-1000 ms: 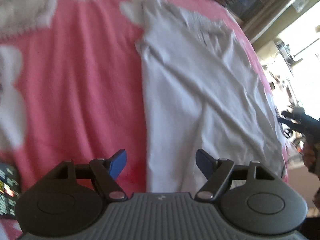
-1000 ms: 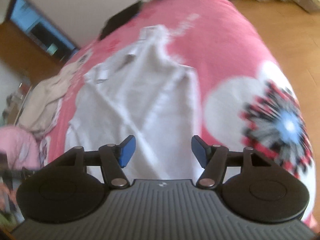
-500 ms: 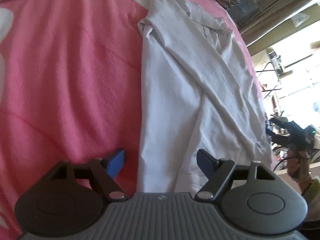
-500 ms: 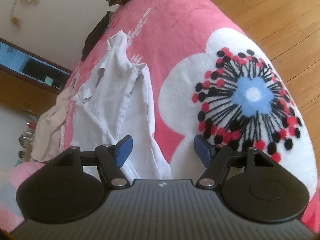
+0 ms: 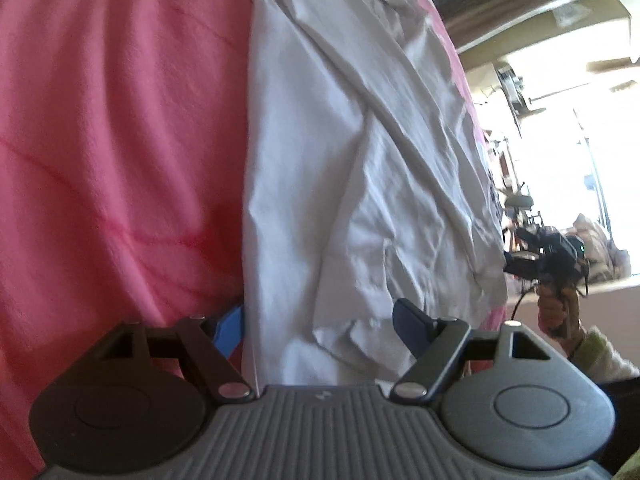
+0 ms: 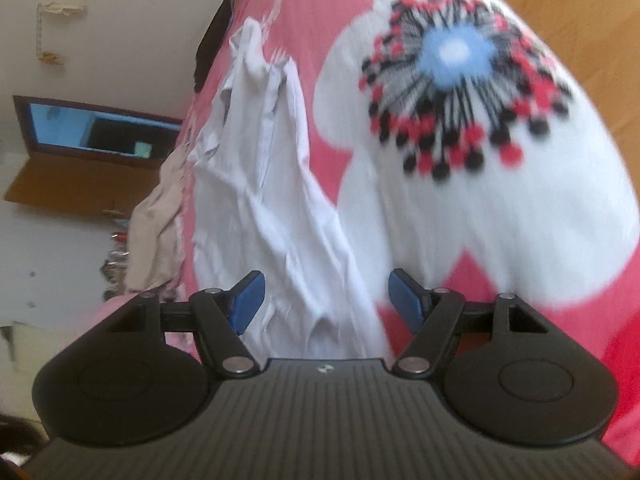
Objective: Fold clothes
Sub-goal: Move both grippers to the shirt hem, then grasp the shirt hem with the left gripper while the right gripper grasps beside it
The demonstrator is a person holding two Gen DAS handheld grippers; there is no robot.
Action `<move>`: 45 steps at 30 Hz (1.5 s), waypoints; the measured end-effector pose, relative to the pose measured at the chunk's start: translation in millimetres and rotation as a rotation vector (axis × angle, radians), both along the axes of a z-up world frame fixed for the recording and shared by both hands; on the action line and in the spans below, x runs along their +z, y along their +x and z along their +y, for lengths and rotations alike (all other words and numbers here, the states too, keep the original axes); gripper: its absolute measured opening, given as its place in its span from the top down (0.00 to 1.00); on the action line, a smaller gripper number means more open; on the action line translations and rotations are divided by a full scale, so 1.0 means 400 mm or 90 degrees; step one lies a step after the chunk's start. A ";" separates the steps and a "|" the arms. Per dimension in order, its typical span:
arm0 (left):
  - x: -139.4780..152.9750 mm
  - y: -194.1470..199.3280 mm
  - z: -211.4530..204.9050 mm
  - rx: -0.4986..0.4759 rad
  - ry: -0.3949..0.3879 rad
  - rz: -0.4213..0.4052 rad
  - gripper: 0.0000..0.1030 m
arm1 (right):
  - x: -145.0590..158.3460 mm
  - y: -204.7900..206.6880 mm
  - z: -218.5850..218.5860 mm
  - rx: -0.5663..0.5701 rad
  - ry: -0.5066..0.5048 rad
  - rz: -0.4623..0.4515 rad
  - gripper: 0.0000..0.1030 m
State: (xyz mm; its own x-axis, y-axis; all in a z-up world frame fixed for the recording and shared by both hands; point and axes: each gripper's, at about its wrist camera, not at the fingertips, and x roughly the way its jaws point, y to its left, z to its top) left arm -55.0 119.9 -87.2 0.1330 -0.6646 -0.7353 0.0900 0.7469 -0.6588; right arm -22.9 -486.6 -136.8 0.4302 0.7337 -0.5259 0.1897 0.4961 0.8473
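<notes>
Both grippers stand with their blue-padded fingers spread wide, nothing clamped between them. Left gripper (image 5: pixel 318 326) sits low over the near end of the white shirt (image 5: pixel 352 168); the rumpled hem lies in the gap between its fingers, and the left pad (image 5: pixel 229 330) is partly hidden behind the shirt's long edge. Whether either pad touches the cloth cannot be told. From this gripper the shirt runs straight ahead as a narrow, folded-in strip, one sleeve crossing it on a slant.

Right gripper (image 6: pixel 326 300) hangs over the same shirt's (image 6: pixel 260 184) other near corner, a wrinkled point of cloth lying between its open fingers.

Under the shirt is a pink bedspread (image 5: pixel 112 128). To the right of the right gripper it bears a big white flower print (image 6: pixel 472 120) with a blue centre. Left of that gripper, beyond the shirt, a beige garment (image 6: pixel 158 220) lies heaped. At the far right of the left view a hand (image 5: pixel 554 304) holds the other gripper.
</notes>
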 end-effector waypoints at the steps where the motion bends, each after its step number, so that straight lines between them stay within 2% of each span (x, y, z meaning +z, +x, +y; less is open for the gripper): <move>1: -0.002 -0.002 -0.004 -0.004 -0.002 -0.002 0.24 | -0.002 -0.002 0.002 0.005 0.006 0.001 0.33; 3: -0.004 -0.004 -0.012 -0.008 -0.003 -0.010 0.28 | -0.004 -0.005 0.006 0.015 0.015 0.001 0.33; 6: 0.001 0.000 -0.010 0.010 0.012 -0.031 0.43 | -0.007 -0.010 0.013 0.030 0.030 0.002 0.33; 7: 0.001 0.002 -0.010 0.014 0.013 -0.035 0.44 | -0.008 -0.012 0.015 0.035 0.034 0.002 0.33; 11: -0.002 -0.003 -0.020 -0.009 0.006 -0.035 0.43 | -0.012 -0.018 0.023 0.055 0.054 0.004 0.33; 15: -0.015 -0.017 -0.028 -0.036 -0.026 -0.016 0.43 | -0.021 -0.032 0.031 0.074 0.074 0.007 0.34; 22: -0.057 0.014 0.001 0.052 -0.122 0.042 0.40 | -0.034 -0.016 0.033 0.050 0.127 0.004 0.33; 27: -0.067 0.018 -0.017 0.065 -0.118 0.058 0.41 | -0.038 0.004 0.044 0.050 0.141 -0.002 0.33; 30: -0.064 0.020 -0.036 0.061 -0.093 0.064 0.47 | -0.038 0.013 0.054 0.058 0.140 -0.002 0.34; 34: -0.044 0.028 -0.071 0.033 -0.024 0.057 0.57 | -0.033 0.016 0.060 0.073 0.118 -0.007 0.40; 37: -0.029 0.029 -0.102 0.013 0.026 0.048 0.60 | -0.034 0.017 0.072 0.084 0.087 -0.002 0.53; 39: -0.021 0.024 -0.121 0.001 0.059 0.037 0.64 | -0.036 0.014 0.076 0.090 0.063 0.005 0.71; 41: -0.011 0.018 -0.142 -0.012 0.093 0.023 0.64 | -0.037 0.009 0.079 0.097 0.046 0.007 0.76; 45: 0.001 0.013 -0.170 -0.030 0.140 0.001 0.64 | -0.034 0.012 0.110 0.119 0.039 0.007 0.76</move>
State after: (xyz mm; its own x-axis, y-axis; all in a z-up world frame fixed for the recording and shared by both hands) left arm -49.7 51.9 -86.9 0.1052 -0.4932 -0.8635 0.1270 0.8679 -0.4803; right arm -18.3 -442.7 -150.6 0.2775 0.8311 -0.4819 0.1083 0.4714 0.8753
